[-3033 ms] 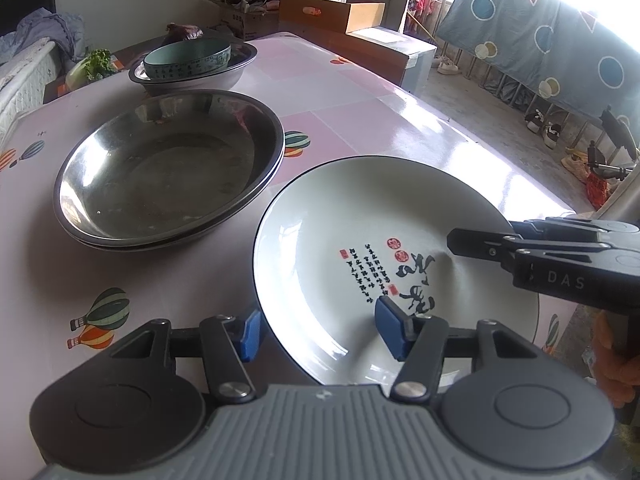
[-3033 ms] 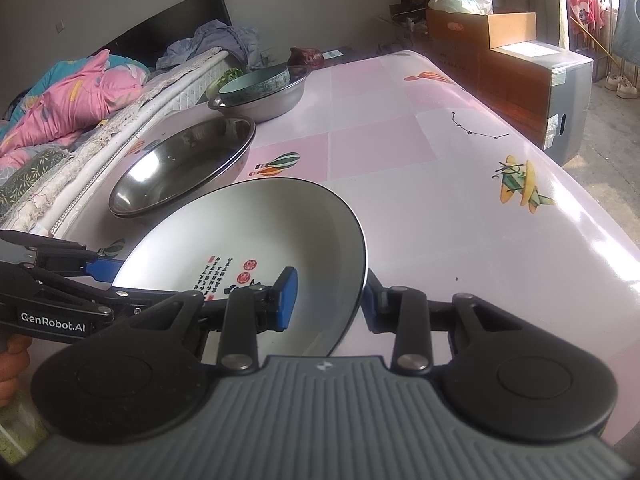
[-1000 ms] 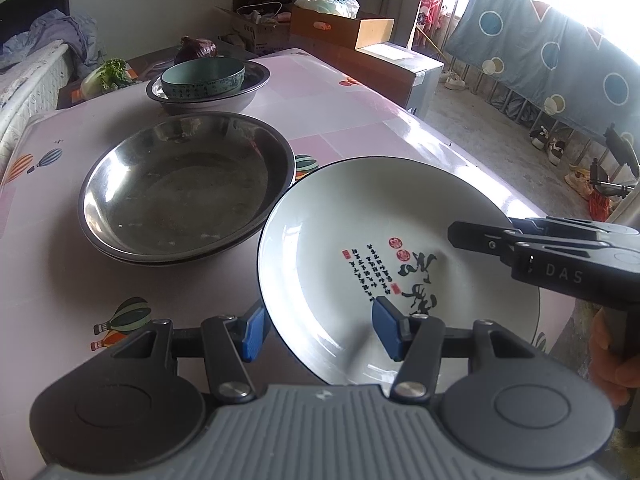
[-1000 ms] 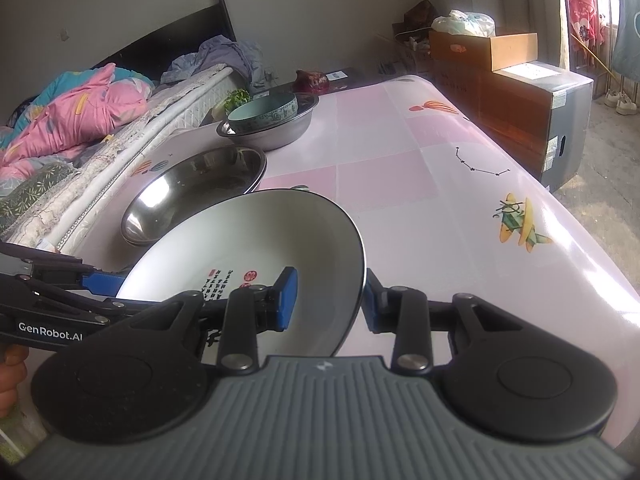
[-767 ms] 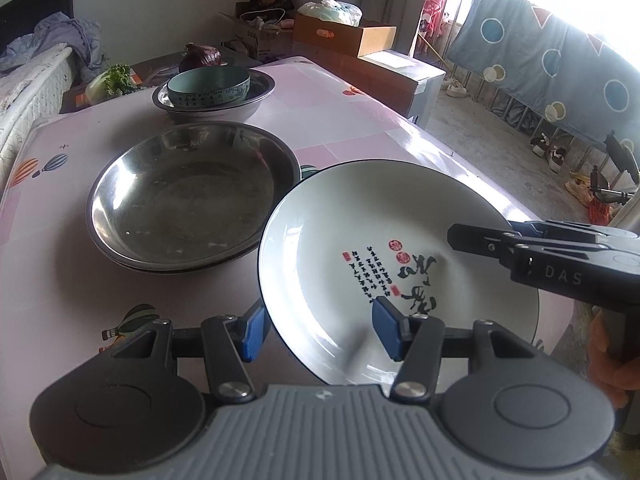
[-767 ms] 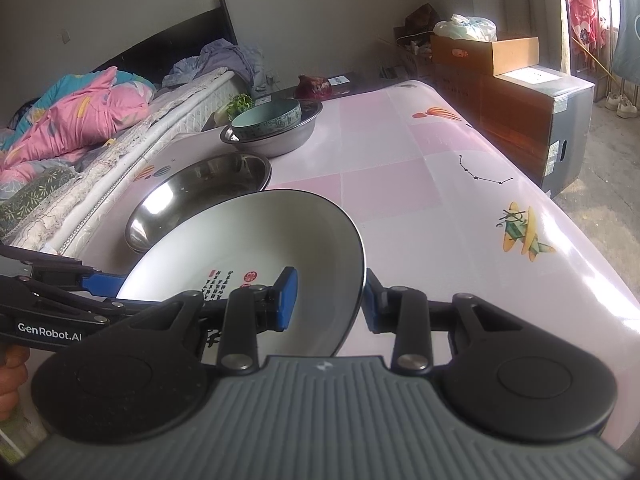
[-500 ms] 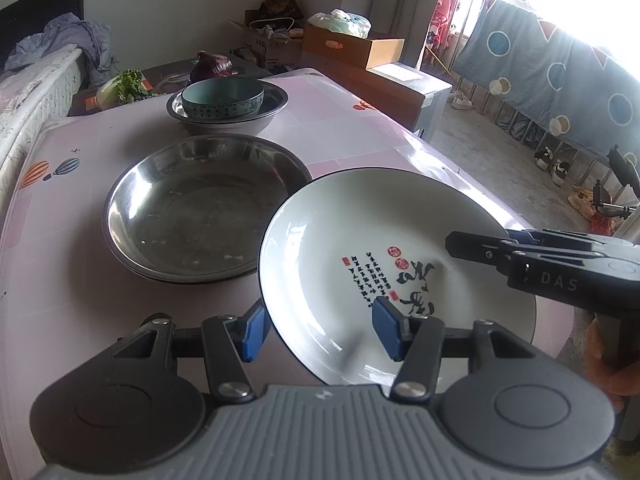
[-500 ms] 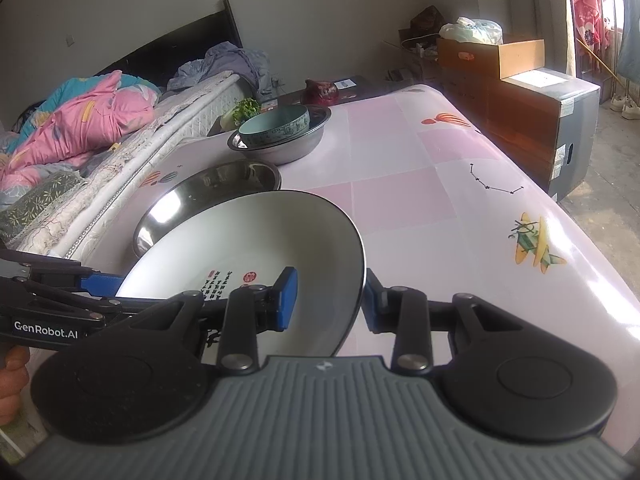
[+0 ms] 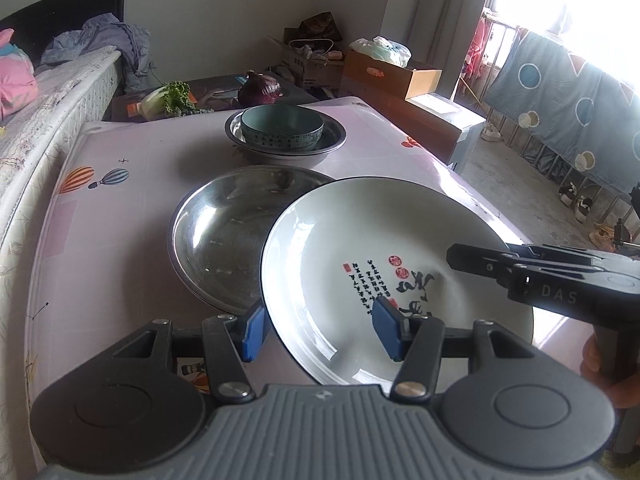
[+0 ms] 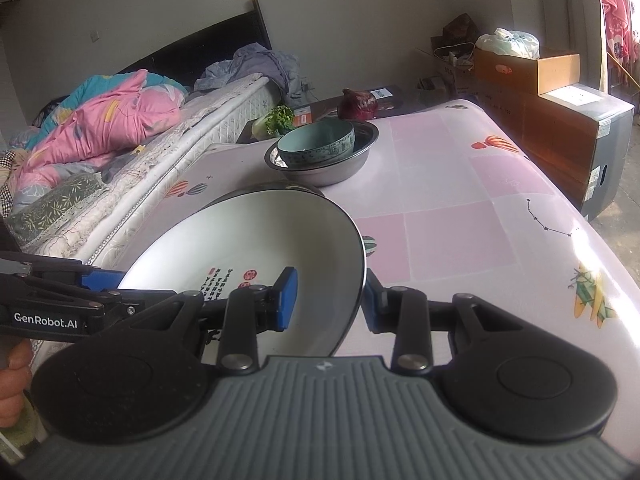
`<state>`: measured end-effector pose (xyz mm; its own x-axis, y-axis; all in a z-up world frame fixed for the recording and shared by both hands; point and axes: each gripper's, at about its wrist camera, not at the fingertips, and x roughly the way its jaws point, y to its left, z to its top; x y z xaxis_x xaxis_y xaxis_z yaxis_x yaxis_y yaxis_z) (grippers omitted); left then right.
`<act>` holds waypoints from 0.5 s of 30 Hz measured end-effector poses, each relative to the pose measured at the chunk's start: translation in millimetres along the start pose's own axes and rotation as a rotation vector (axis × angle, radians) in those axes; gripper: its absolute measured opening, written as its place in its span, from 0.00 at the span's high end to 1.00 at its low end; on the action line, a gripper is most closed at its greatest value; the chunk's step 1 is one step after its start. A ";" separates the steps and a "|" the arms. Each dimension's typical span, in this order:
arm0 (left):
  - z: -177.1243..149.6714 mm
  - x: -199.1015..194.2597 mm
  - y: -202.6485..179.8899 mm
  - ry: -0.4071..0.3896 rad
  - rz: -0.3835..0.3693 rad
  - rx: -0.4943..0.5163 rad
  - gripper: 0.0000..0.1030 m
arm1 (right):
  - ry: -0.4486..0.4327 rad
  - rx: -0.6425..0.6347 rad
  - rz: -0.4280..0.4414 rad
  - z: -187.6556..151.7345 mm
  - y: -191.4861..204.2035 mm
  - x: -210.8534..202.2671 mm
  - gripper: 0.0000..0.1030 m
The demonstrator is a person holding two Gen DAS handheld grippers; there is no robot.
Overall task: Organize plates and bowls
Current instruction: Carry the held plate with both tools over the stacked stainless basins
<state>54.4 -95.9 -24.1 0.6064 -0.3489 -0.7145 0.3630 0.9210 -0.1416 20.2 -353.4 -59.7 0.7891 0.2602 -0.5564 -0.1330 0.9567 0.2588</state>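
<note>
White plate (image 9: 384, 248) clamped at opposite rims by left gripper (image 9: 320, 326) and right gripper (image 10: 330, 300), aloft over steel basin (image 9: 224, 232), unplaced; teal bowl (image 9: 282, 128) already nested in far basin (image 9: 332, 142).

Both grippers angle downward, facing each other. The left gripper (image 9: 318, 330) clamps one rim of the plate (image 9: 360, 240); the right gripper (image 10: 329, 295) clamps the opposite rim.

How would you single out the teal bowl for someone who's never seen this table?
Start at the pink table and go to its far end, near the vegetables. A small steel basin stands there, and the teal bowl sits inside it. It is the only coloured ceramic bowl; the others are bare steel or a white plate.
</note>
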 end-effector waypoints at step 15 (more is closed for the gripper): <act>15.4 31.9 45.8 0.050 0.061 -0.075 0.46 | 0.059 0.029 0.053 23.8 22.8 68.9 0.67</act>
<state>101.3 -67.6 -42.8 0.5889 -0.2848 -0.7564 0.2715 0.9512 -0.1467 85.8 -316.7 -73.3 0.7445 0.3183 -0.5868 -0.1557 0.9376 0.3110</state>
